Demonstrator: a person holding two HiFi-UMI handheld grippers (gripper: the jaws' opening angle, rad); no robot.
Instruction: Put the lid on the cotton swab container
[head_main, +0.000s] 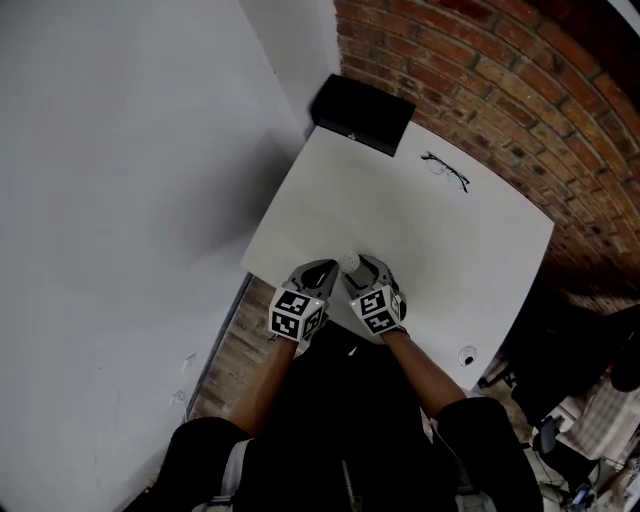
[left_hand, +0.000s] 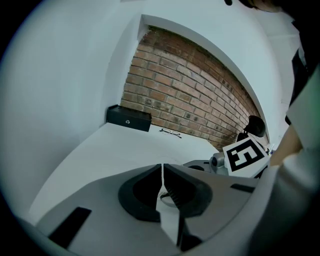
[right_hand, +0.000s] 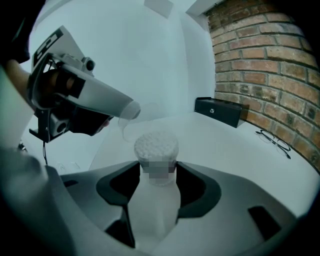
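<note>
An open, round cotton swab container (right_hand: 156, 145), packed with white swabs, stands between the jaws of my right gripper (right_hand: 158, 169), and the pads touch its sides. In the head view it is the small white shape (head_main: 349, 263) between both grippers near the table's front edge. My left gripper (head_main: 325, 268) is shut on the clear lid (right_hand: 131, 111), which it holds just above and left of the container's mouth. In the left gripper view its jaws (left_hand: 162, 167) meet on a thin clear edge. My right gripper (head_main: 364, 270) sits close beside the left one.
A black box (head_main: 362, 113) lies at the far corner of the white table (head_main: 420, 230), and a pair of glasses (head_main: 446, 171) lies near the brick wall (head_main: 500, 90). A white wall runs along the left. A round grommet (head_main: 467, 356) marks the table's front right.
</note>
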